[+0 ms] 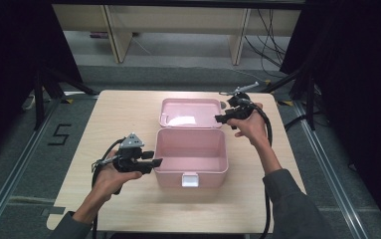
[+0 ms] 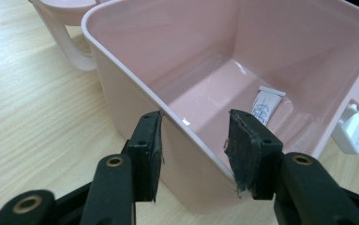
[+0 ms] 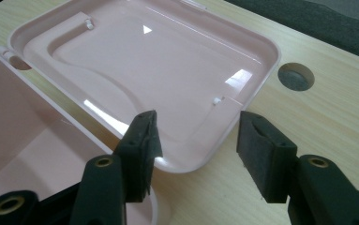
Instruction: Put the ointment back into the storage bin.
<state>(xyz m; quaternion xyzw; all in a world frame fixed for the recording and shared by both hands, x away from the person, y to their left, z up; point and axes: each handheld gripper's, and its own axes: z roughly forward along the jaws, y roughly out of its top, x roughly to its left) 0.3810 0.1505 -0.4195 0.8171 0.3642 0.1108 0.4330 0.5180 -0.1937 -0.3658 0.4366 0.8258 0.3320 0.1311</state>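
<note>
I see the pink box (image 1: 192, 157) mid-desk, its lid (image 1: 190, 112) lying open toward the far edge. My left gripper (image 2: 193, 140) straddles the box's left wall, jaws spread, not pressing. Its view reveals a small white tube (image 2: 267, 105) inside. My right gripper (image 3: 196, 138) hovers spread over the lid's corner.
</note>
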